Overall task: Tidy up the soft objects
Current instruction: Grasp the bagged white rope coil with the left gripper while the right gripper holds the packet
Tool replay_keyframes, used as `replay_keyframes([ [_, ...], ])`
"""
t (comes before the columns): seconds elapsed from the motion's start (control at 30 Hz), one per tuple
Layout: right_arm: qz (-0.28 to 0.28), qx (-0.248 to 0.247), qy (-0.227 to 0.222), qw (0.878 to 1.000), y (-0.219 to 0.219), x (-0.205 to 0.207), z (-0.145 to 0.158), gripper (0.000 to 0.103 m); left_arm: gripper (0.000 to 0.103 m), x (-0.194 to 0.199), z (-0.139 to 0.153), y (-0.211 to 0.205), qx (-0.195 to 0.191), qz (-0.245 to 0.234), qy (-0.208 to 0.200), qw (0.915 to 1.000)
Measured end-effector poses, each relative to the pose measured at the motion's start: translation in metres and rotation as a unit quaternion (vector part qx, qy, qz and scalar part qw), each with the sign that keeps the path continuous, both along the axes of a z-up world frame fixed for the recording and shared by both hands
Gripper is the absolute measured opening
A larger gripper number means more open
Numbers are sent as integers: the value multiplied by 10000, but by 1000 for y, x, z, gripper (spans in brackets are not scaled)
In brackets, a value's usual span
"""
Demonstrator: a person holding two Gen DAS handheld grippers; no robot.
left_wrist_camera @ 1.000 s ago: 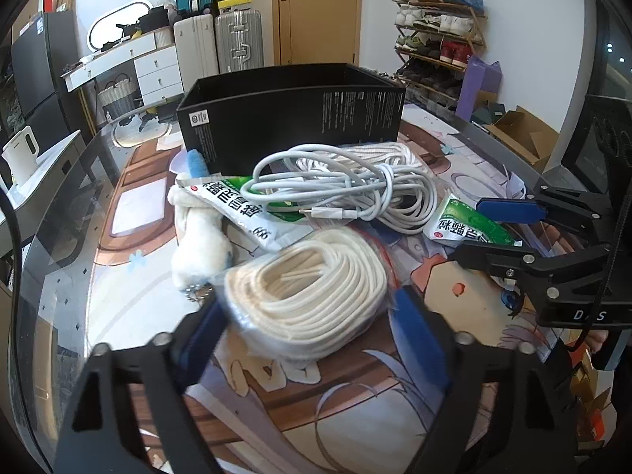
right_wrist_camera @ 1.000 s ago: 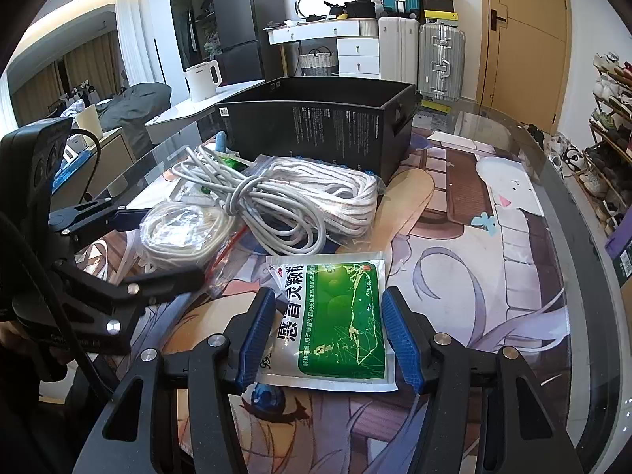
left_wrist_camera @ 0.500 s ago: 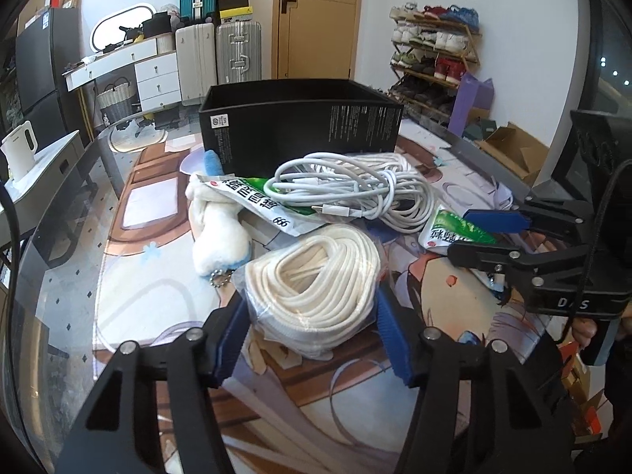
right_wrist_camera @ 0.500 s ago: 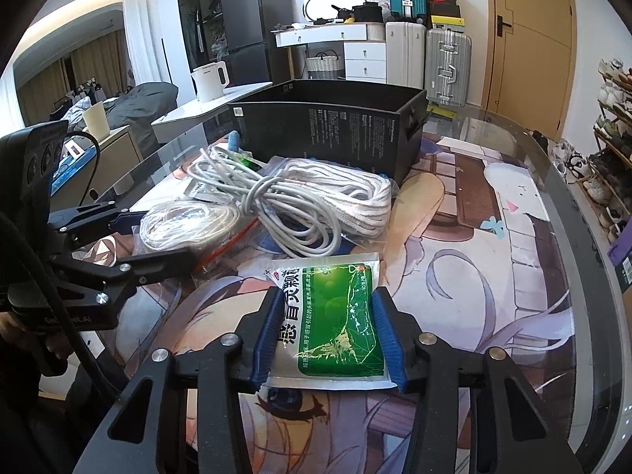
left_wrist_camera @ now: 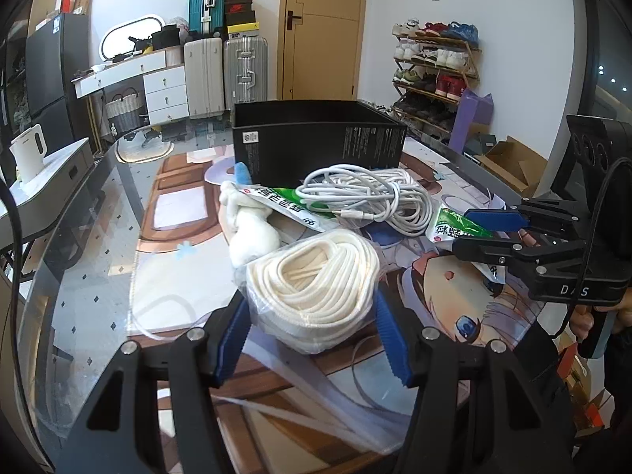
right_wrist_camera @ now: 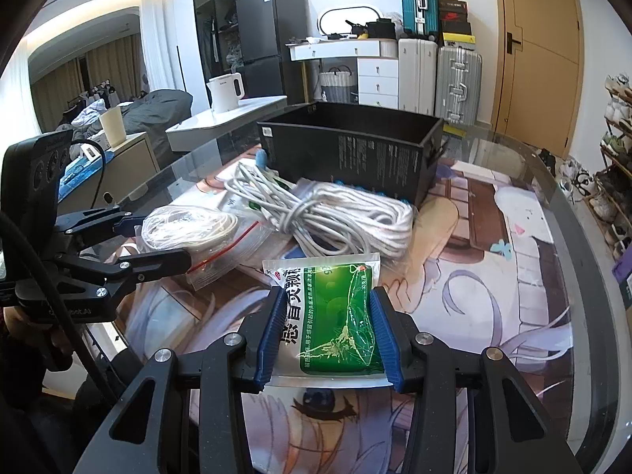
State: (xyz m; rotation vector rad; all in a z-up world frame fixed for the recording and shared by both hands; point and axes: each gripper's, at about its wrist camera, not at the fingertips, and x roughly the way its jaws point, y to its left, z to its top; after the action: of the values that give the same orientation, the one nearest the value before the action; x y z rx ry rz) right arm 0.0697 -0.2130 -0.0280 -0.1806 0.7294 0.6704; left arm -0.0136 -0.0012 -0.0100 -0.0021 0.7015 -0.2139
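At the far left we hold the left gripper [left_wrist_camera: 312, 331], its blue pads pressed on either side of a bagged coil of cream rope [left_wrist_camera: 312, 288] which sits between them above the printed mat [left_wrist_camera: 185, 276]; its jaws have been closing within the last second and now clamp the bag. Just behind the coil we list a white plush toy [left_wrist_camera: 252, 233] lying on the mat, with a green-and-white sachet [left_wrist_camera: 292, 207] resting against it. Next comes a bundle of white cable [left_wrist_camera: 363, 197], piled on a second rope hank, and behind these an open black box [left_wrist_camera: 316, 146] standing upright on the glass table [left_wrist_camera: 91, 245]. Further right we hold the right gripper [right_wrist_camera: 328, 335], its jaws just closed further and now pinching a green medicine packet [right_wrist_camera: 335, 324] by its side edges; the packet lies flat, near the cable bundle but apart from it. In the right wrist view we also note a clear zip bag [right_wrist_camera: 221, 249] beside the rope coil.
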Motion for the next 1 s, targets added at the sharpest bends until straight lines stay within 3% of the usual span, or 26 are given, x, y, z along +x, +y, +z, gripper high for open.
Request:
replay_keyframes([
  [1.0,-243,317,-508,9979,-5,-5,41,44,58,-11,50,22,-322,312,-723,9964],
])
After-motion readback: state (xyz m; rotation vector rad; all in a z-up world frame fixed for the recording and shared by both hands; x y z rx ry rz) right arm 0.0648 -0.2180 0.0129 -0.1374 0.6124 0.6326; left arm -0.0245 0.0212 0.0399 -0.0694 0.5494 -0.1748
